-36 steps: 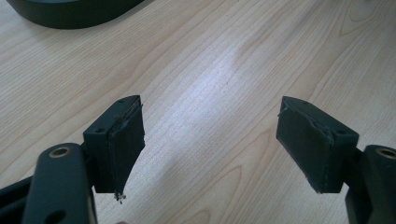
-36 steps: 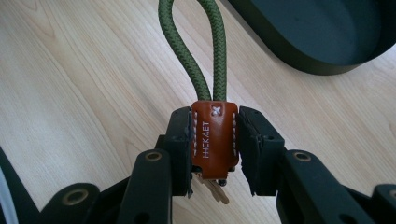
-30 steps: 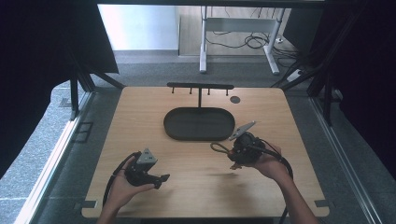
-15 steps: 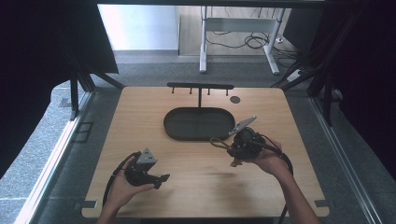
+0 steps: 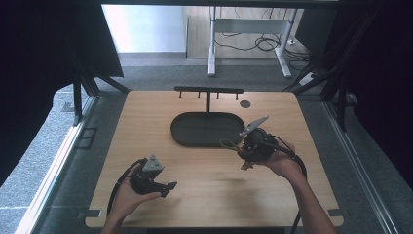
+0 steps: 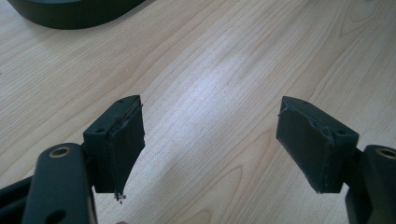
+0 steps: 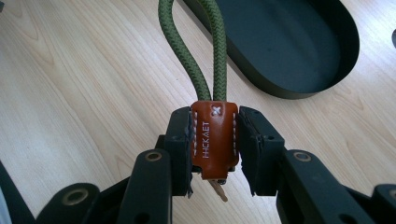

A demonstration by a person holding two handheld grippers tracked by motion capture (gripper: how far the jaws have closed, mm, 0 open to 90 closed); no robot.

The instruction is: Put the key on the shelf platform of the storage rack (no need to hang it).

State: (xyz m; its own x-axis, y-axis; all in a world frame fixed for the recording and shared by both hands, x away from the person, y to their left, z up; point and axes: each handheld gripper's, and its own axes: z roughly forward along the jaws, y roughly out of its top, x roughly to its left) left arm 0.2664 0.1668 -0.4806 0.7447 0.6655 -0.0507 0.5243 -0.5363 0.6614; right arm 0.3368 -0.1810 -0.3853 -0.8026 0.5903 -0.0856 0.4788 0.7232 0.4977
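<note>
A keychain with an olive-green rope loop (image 7: 205, 70) and a brown leather tab (image 7: 215, 140) is clamped in my right gripper (image 7: 215, 133), which is shut on the tab. In the high view that gripper (image 5: 239, 150) hovers by the right end of the black oval tray (image 5: 178, 136), with the rope loop (image 5: 225, 144) sticking out toward the tray. The tray's bare floor (image 7: 289, 46) lies just beyond the loop. My left gripper (image 5: 165, 186) rests low at the front left, and its jaws (image 6: 210, 135) stand wide open over bare wood.
A black bar rack with several pegs (image 5: 208, 90) stands behind the tray. A small dark disc (image 5: 245, 104) sits in the tabletop at the back right. The tray's edge (image 6: 70, 11) shows far off in the left gripper view.
My right gripper has shifted slightly toward the tray with the keychain still in it. The left gripper has barely moved.
</note>
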